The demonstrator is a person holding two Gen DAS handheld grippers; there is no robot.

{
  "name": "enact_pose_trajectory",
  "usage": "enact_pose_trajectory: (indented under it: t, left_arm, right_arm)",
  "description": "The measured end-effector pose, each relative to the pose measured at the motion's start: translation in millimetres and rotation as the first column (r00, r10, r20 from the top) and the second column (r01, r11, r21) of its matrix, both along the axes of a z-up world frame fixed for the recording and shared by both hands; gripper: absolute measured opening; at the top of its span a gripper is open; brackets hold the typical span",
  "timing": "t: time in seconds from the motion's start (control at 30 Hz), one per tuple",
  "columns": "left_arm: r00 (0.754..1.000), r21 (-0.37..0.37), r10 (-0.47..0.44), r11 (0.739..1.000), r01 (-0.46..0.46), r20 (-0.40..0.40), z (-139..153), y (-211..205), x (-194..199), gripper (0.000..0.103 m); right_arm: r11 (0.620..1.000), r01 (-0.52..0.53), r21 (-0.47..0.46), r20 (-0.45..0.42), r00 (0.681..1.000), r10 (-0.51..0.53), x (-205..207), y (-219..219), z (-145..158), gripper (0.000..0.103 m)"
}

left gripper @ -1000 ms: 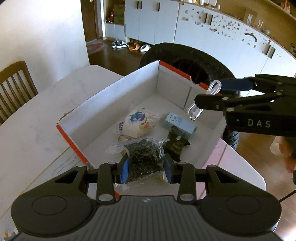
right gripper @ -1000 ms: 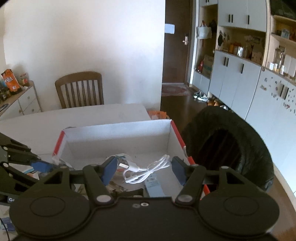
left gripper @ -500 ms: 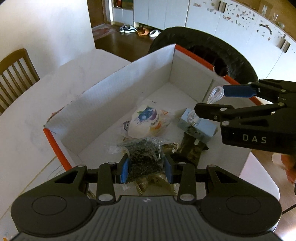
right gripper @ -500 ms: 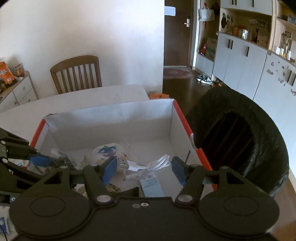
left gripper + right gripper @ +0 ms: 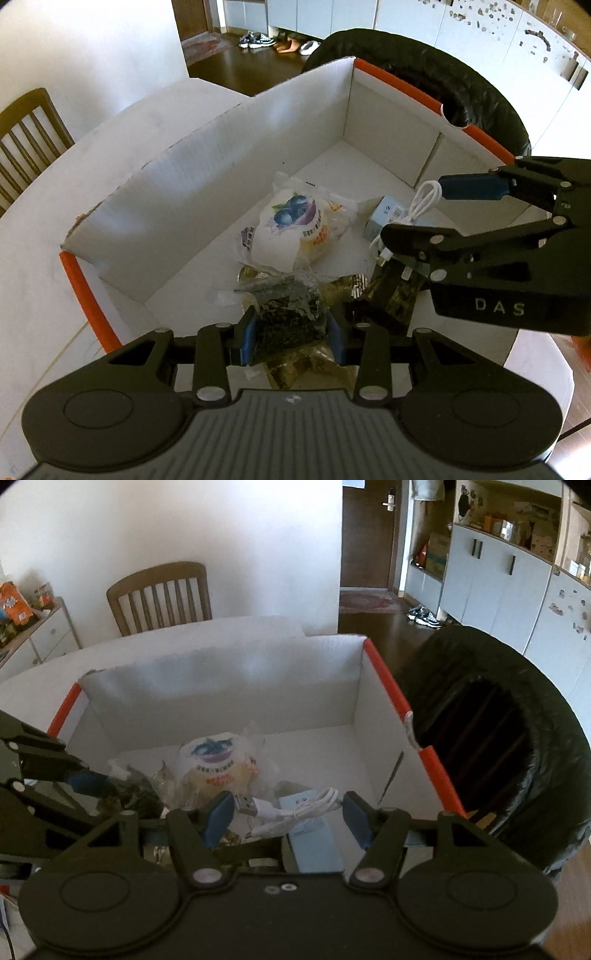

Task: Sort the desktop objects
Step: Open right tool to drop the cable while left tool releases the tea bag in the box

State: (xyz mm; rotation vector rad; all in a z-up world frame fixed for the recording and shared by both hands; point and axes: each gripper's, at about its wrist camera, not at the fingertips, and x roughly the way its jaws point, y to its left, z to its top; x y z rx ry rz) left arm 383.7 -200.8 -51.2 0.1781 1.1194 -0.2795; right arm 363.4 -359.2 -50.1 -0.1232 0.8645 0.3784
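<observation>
Your left tool point(image 5: 291, 332) clamps the clear bag of dark dried leaves point(image 5: 286, 314); your right tool point(image 5: 288, 818) holds the coiled white USB cable point(image 5: 291, 810). Lower both inside the white orange-edged cardboard box point(image 5: 221, 162) before releasing.

The pale blue carton point(image 5: 314, 840) at the box's point(image 5: 207, 177) near wall is partly hidden by the right gripper point(image 5: 288, 818). Print on the blueberry packet point(image 5: 295, 229) is unreadable.
</observation>
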Motion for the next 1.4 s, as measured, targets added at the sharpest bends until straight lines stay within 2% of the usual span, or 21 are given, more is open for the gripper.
enact_pose_trajectory:
  t: [0.37,0.43,0.5,0.6,0.83,1.23,1.4]
  left_arm:
    - [1.000,0.003,0.001,1.000,-0.001,-0.005,-3.1,-3.9,2.2,0.038]
    - [1.000,-0.001,0.001,1.000,-0.001,-0.004,-2.8,-3.3,1.6,0.041]
    - [1.000,-0.001,0.005,1.000,-0.005,0.001,-2.2,-2.5,0.5,0.055]
    - [1.000,-0.005,0.004,1.000,-0.003,0.018,0.4,-1.7,-1.9,0.064]
    - [0.999,-0.039,0.016,0.999,-0.015,0.033,12.1,3.7,-8.1,0.065]
    - [0.995,-0.114,0.030,0.993,-0.019,0.092,41.0,18.2,-29.5,0.065]
    - [0.993,-0.136,0.033,0.991,-0.018,0.115,51.5,27.5,-43.3,0.065]
  right_arm:
    - [1.000,-0.016,0.014,-0.037,0.999,0.016,2.3,-4.5,-2.3,0.067]
    - [1.000,-0.013,0.018,-0.038,0.999,0.014,1.8,-6.0,-1.9,0.071]
    - [0.999,-0.011,0.032,-0.037,0.999,0.012,1.2,-8.0,-0.4,0.076]
    - [0.999,-0.013,0.045,-0.036,0.999,0.014,0.7,-10.3,2.2,0.079]
    - [0.996,-0.003,0.091,-0.040,0.999,0.006,-3.2,-19.9,13.8,0.086]
    - [0.991,-0.040,0.128,-0.005,0.999,0.041,-26.8,-21.8,42.8,0.086]
    - [0.986,-0.055,0.159,0.009,0.998,0.054,-38.5,-21.2,56.1,0.089]
